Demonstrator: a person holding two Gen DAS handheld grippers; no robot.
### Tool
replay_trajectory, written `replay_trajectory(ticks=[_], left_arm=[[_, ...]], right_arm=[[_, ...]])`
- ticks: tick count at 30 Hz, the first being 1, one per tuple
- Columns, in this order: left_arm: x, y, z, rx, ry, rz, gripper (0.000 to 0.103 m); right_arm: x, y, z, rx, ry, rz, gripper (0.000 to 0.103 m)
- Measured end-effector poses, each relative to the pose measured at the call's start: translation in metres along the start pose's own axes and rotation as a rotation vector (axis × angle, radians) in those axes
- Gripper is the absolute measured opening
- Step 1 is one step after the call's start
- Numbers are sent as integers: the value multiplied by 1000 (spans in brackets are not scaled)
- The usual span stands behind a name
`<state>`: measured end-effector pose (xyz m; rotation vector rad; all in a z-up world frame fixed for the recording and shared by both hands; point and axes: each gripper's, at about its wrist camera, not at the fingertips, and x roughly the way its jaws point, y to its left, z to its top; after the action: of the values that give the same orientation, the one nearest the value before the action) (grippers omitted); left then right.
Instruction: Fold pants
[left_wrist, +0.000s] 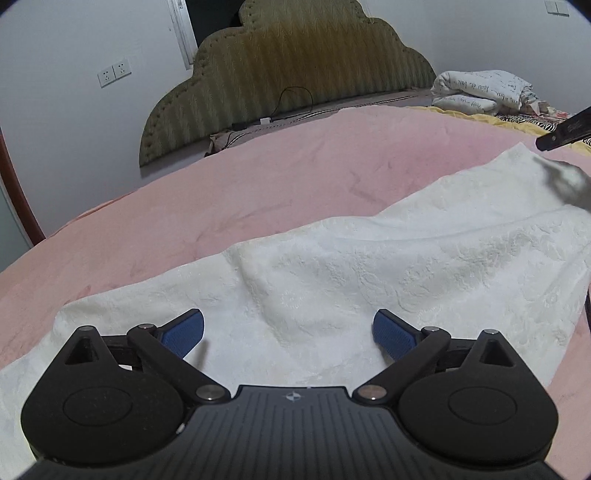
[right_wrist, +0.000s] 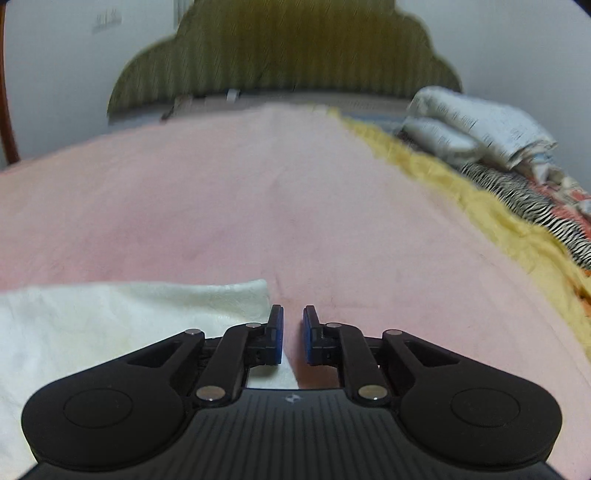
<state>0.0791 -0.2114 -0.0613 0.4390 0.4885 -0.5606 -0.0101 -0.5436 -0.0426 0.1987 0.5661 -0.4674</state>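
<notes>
We are holding the left gripper low over the pants, its blue pads spread wide apart with nothing between them; the white, textured cloth is lying flat under us on the pink blanket and stretching away to the right, where a blurred dark shape is sitting on its far corner and we cannot tell what that is. We are carrying the right gripper with its fingers drawn nearly together, a narrow slit left between them and nothing in it; it is hovering just beside the pants' corner, which is lying to its left on the blanket, and the picture is smearing so we cannot tell whether a pad is touching cloth. Further off, a yellow cover is running along the blanket's right edge, with striped bedding beyond it; a folded white quilt is sitting near the green headboard; a black cable is trailing at the headboard's foot; sockets are showing on the wall at left.
</notes>
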Motion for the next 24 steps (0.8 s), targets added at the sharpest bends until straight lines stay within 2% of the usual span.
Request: replay_trajectory(ticks=[1,3,4,5,6,7,8,9,10,11,12,13,14,15,16,18,21,22,24], left_arm=[[1,0,0,-2,4,-3,101],[1,2,-1,-13,5,-9,101],[1,3,-2,-20,6,-13,102],[1,5,-2,-28,7,-19,102],[1,7,-3,-36,9,-25,102],[1,8,-4,-44,11,-30,102],[1,9,-4,-53,12,-35,102],[2,10,-3,-60,14,-39,102],[2,11,-3,-67,16,-42,103],[2,12,-4,-72,18,-45,103],[2,13,-4,-76,19,-46,103],[3,13,-4,-79,20,-47,103],[3,13,-4,-81,20,-48,103],[2,13,-4,-82,20,-48,103],[2,14,-4,-84,19,-48,103],[2,14,-5,-87,18,-48,103],[1,15,-5,-94,19,-51,103],[1,16,-6,-97,19,-52,103],[1,17,-6,-101,21,-55,103]], right_arm=[[-13,2,-2,19,-12,77,11],[-24,10,-9,49,39,310,16],[-24,16,-17,37,94,381,20],[-21,24,-25,-2,157,380,32],[-18,31,-36,-74,211,300,37],[-23,33,-46,-143,169,232,37],[-30,31,-51,-179,124,138,42],[-37,27,-54,-190,98,-43,54],[-46,22,-56,-176,61,-216,61],[-58,14,-58,-119,23,-300,69],[-75,-1,-60,-15,-6,-249,69],[-88,-14,-63,102,-17,-124,69],[-97,-31,-69,265,-14,47,69],[-102,-44,-76,418,3,171,69],[-102,-52,-84,554,30,243,69],[-96,-60,-99,707,78,326,70],[-80,-57,-109,802,124,416,71],[-73,-54,-111,817,134,431,71],[-67,-51,-109,803,115,406,69]])
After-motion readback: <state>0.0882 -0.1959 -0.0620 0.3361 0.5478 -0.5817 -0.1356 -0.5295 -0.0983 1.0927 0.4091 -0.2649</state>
